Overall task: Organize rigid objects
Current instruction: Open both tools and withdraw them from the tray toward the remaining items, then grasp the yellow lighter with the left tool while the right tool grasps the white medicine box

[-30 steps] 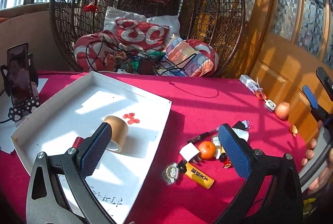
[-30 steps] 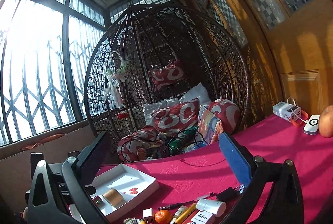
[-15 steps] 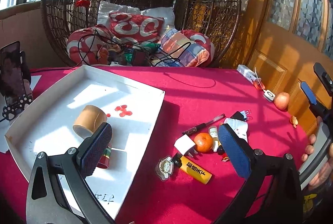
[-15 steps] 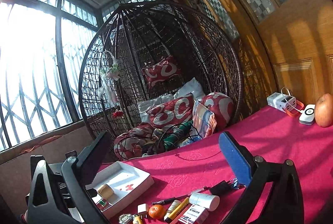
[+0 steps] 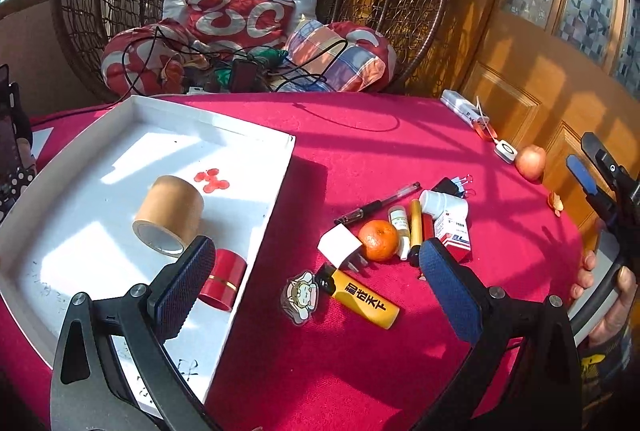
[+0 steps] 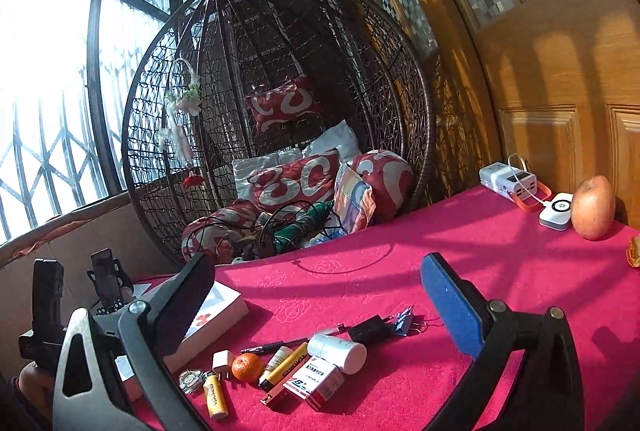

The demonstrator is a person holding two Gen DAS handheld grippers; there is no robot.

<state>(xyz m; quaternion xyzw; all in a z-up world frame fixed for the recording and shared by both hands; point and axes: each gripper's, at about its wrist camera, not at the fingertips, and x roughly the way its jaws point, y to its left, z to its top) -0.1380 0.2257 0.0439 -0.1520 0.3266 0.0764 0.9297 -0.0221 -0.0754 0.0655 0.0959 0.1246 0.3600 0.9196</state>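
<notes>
A white tray (image 5: 120, 119) on the red table holds a brown tape roll (image 5: 170, 215) and a red cylinder (image 5: 224, 277). To its right lies a cluster: yellow lighter (image 5: 366, 301), white plug (image 5: 340, 245), tangerine (image 5: 379, 239), pen (image 5: 378, 207), white bottle (image 5: 442, 202), red-white box (image 5: 454, 237), binder clip (image 5: 452, 187). My left gripper (image 5: 308, 283) is open and empty, above the tray's right edge and the lighter. My right gripper (image 6: 316, 295) is open and empty, raised above the same cluster (image 6: 280, 367).
An apple (image 5: 530, 159), a white round device (image 5: 505, 151) and a power bank (image 5: 462, 107) lie at the table's far right edge by the wooden door. A wicker hanging chair (image 6: 280, 91) with cushions stands behind the table. A phone on a stand (image 6: 106, 277) is at the left.
The left gripper has moved right and back from the tray, leaving the red cylinder lying beside the tape roll. The right gripper has tilted down toward the cluster.
</notes>
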